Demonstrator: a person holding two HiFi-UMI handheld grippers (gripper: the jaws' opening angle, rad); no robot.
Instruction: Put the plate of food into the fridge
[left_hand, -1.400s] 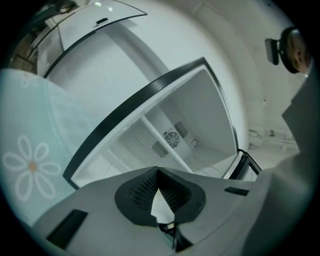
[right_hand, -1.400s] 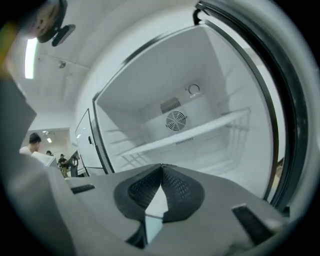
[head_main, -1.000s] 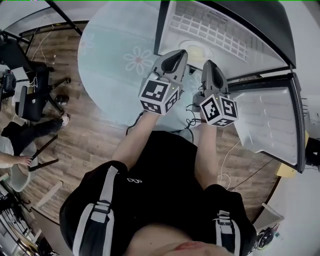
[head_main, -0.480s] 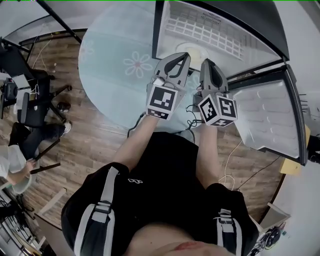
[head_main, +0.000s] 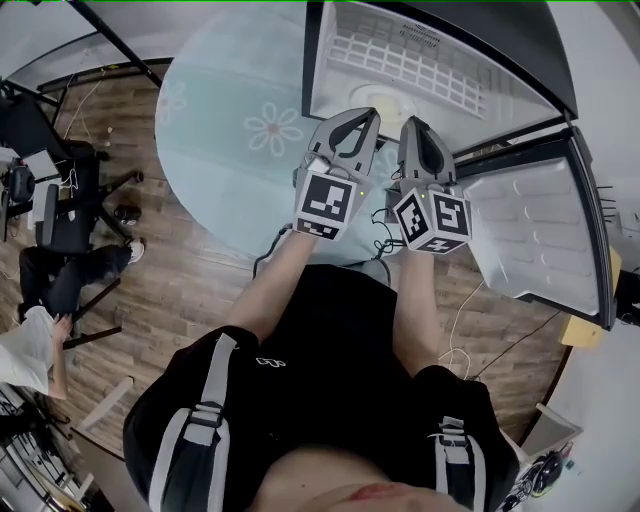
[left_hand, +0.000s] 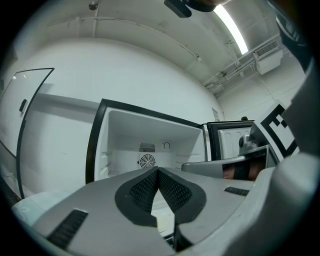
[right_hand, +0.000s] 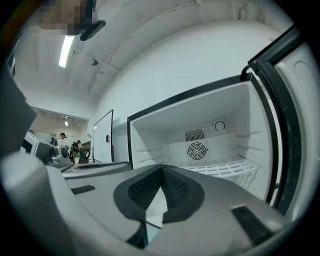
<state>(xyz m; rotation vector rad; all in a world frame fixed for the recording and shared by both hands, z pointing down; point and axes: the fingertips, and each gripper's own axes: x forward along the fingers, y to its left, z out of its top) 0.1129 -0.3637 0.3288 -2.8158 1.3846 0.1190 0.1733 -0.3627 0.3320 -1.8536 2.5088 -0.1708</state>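
The small fridge (head_main: 420, 50) stands open on a round table, its door (head_main: 540, 230) swung out to the right. A pale plate of food (head_main: 388, 101) lies on the fridge floor just inside the opening, partly hidden behind my grippers. My left gripper (head_main: 367, 114) and right gripper (head_main: 413, 123) hover side by side in front of the opening, both shut with nothing between their pads. The left gripper view looks past the left gripper (left_hand: 158, 171) into the white fridge (left_hand: 150, 145). In the right gripper view, beyond the right gripper (right_hand: 161, 168), a wire shelf (right_hand: 225, 167) shows.
The table (head_main: 230, 150) wears a pale blue cloth with flower prints. Black cables (head_main: 380, 240) hang at its near edge. Office chairs (head_main: 60, 210) and a seated person (head_main: 40, 340) are on the wood floor to the left. A glass panel (left_hand: 30, 115) stands left of the fridge.
My left gripper has rolled so its marker cube faces up and has shifted slightly right. The right gripper has barely moved. The person at the left has shifted.
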